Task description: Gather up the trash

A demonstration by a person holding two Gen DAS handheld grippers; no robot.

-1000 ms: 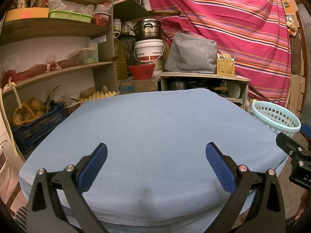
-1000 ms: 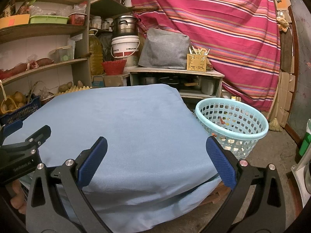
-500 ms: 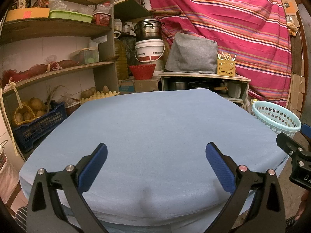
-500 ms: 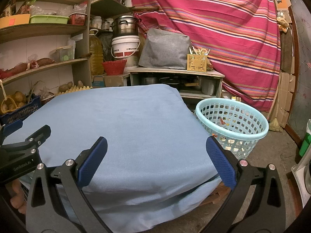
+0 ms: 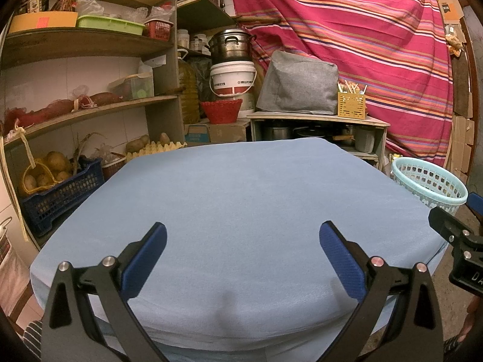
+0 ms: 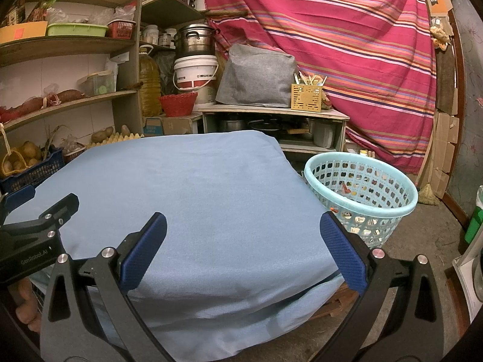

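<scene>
A: The left gripper hangs over the near edge of the table with its jaws spread wide and nothing between the blue pads.

B: And the right gripper?

A: It is spread just as wide and holds nothing. It hovers above the table's right front corner, and its own tip shows at the right edge of the left wrist view.

B: What is on the table?

A: A light blue cloth covers the whole top and drapes over the sides. I see no object lying on it in either view.

B: Where is the trash?

A: In the pale turquoise basket, which stands on the floor just beside the table's right side. Small coloured scraps show through its holes and at its bottom; what they are I cannot tell.

B: And behind the table?

A: Wooden shelves on the left, a blue crate with potatoes below them, a white bucket under a metal pot, and a red striped cloth hung across the back.
</scene>
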